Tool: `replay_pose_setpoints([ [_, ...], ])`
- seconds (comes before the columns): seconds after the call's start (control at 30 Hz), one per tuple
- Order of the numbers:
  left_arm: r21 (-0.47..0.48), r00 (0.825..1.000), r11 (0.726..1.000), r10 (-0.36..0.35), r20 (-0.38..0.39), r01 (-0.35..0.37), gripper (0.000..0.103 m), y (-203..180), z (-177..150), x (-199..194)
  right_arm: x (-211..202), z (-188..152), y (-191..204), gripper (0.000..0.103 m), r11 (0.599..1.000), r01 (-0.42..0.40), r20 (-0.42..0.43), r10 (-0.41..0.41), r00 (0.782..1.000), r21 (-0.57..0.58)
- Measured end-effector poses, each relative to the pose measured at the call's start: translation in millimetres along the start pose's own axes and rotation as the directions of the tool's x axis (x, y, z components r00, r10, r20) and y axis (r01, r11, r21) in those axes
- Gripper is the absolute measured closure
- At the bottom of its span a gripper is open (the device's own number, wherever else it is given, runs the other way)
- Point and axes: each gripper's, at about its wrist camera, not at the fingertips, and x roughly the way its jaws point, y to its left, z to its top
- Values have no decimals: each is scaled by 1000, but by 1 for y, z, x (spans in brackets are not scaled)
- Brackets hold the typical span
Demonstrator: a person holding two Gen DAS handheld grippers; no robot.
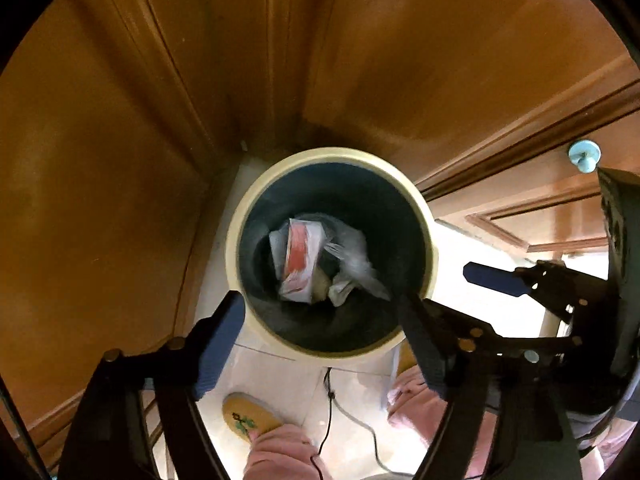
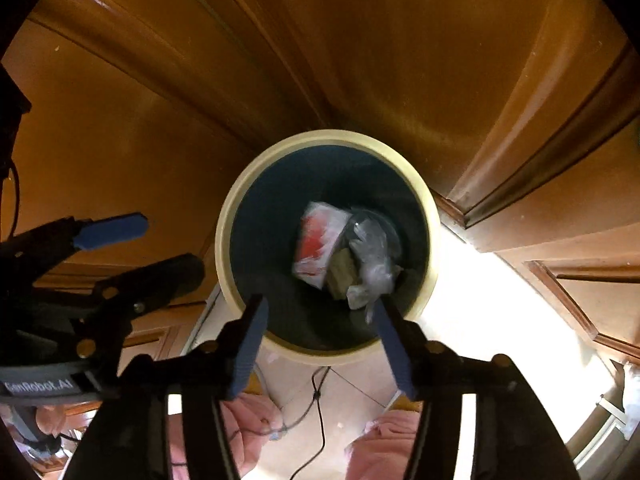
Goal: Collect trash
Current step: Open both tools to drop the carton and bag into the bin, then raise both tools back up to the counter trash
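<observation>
A round bin with a cream rim (image 1: 430,240) (image 2: 224,236) and a dark liner stands on the floor in a corner of wooden panels. Inside lie a red-and-white wrapper (image 1: 298,258) (image 2: 320,240), crumpled clear plastic (image 1: 352,258) (image 2: 374,256) and a brownish lump (image 2: 342,272). My left gripper (image 1: 320,312) is open and empty above the bin's near rim. My right gripper (image 2: 320,316) is open and empty above the near rim too. The right gripper also shows at the right of the left wrist view (image 1: 444,284), and the left gripper at the left of the right wrist view (image 2: 172,244).
Wooden door panels (image 1: 120,160) (image 2: 480,60) close in behind and beside the bin. A light blue door stopper (image 1: 584,155) sits at the right. Below are pale floor tiles (image 1: 352,396), a black cable (image 2: 318,396), pink trouser legs (image 2: 384,440) and a yellow slipper (image 1: 250,416).
</observation>
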Motion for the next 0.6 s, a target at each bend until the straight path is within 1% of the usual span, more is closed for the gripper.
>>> replay_pose_setpoints([
  [0.1, 8, 1000, 1000, 9, -13, -9, 25, -2, -5, -7, -8, -5, 2, 46, 1000, 9, -6, -9, 1000, 8],
  [0.2, 12, 1000, 1000, 9, -15, -8, 25, -6, -2, -19, -21, -10, 3, 46, 999, -1, 0, 1, 1000, 32],
  [0.23, 17, 1000, 1000, 7, -16, -7, 25, 1, 0, -28, -29, -11, 5, 46, 999, -1, 3, 1, 1000, 39],
  [0.27, 23, 1000, 1000, 9, -16, -9, 25, -1, 0, -34, -35, -10, 7, 46, 999, -3, 6, 3, 1000, 44],
  [0.37, 51, 1000, 999, 13, -10, -13, 23, 8, -7, -56, -57, -7, 11, 46, 998, -3, 13, 2, 1000, 56],
  [0.5, 73, 1000, 997, 17, -4, -17, 23, 1, 3, -89, -85, -9, 16, 46, 998, -9, 22, 8, 1000, 64],
  [0.6, 77, 1000, 997, 22, 14, -23, 18, -5, 6, -118, -110, -10, 22, 46, 998, -7, 31, 5, 999, 58],
])
